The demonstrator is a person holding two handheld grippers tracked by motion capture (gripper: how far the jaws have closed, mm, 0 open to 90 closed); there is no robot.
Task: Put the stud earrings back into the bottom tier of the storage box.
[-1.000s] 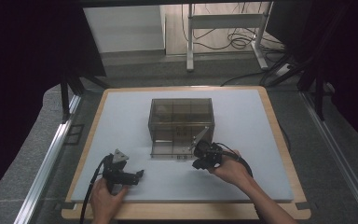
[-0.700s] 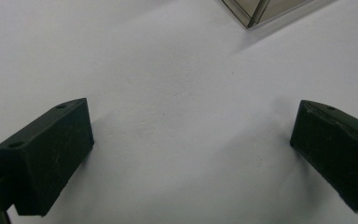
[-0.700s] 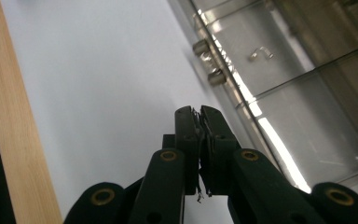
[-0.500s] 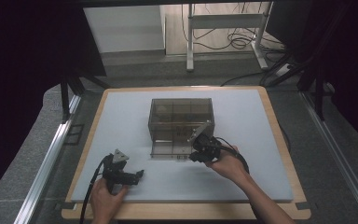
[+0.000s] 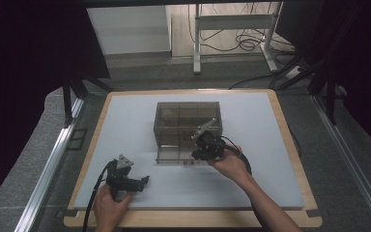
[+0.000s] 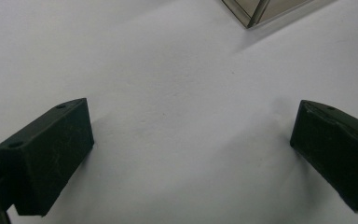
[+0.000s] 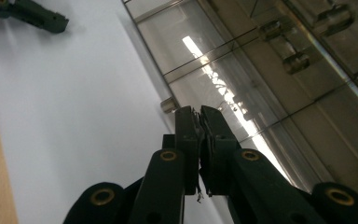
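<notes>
- Your right gripper [image 5: 204, 141] sits at the near right corner of the smoked clear box [image 5: 187, 129], which stands mid-table on the white mat [image 5: 125, 121], with its long side running left to right.
- In the right gripper view, your right gripper's [image 7: 200, 122] jaws are clenched together with nothing visibly between them; the tips lie against or just above the box's [image 7: 261, 84] clear lid, near its edge. Whether they actually touch the panel I cannot tell.
- A small metal knob [image 7: 168, 105] sticks out from the box's edge just left of your tips in that view, and close to them. Judging by this, the knob is what the coming move turns on: it lies beside your closed jaws, not between them, so you would need to part them before gripping it.
- Your left gripper [image 5: 134, 182] rests on the mat near the left front, well apart from the box. Its jaws are spread wide, holding nothing, with bare mat [image 6: 177, 93] between them and only a corner of the box [image 6: 251, 11] far ahead.
- Your right hand is plainly the nearer one.
</notes>
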